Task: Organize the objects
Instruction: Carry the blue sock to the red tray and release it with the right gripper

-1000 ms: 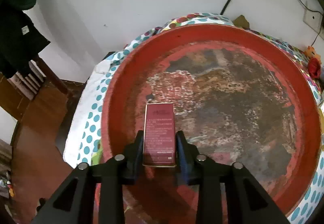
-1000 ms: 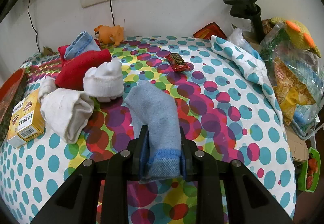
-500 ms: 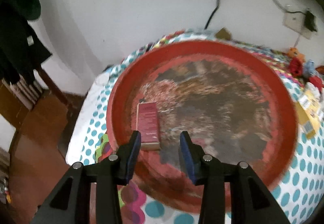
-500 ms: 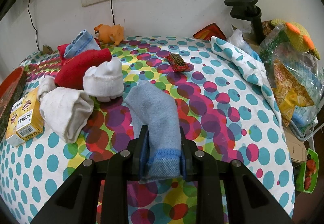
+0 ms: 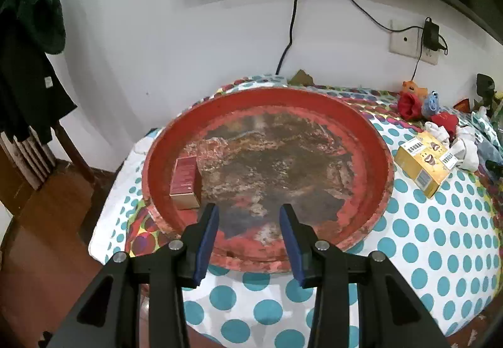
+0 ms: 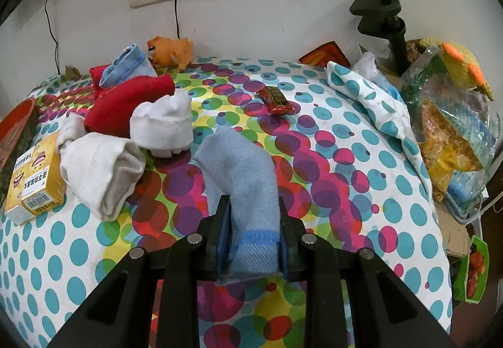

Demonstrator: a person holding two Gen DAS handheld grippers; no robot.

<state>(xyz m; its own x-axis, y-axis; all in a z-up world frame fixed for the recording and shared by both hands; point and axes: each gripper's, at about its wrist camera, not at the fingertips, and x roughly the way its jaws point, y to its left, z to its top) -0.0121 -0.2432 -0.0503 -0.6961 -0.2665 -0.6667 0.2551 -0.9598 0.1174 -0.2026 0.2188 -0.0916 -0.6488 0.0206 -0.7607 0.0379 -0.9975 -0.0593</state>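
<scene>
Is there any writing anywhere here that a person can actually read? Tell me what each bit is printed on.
yellow box: Chinese characters and a barcode on its labels, too small and distorted to read.
dark red box in the red tray: no legible print from this angle.
red snack wrapper: dark patterned print, unreadable.
white tag on the dark garment: blank or too small.
Nothing can be quoted with confidence.
</scene>
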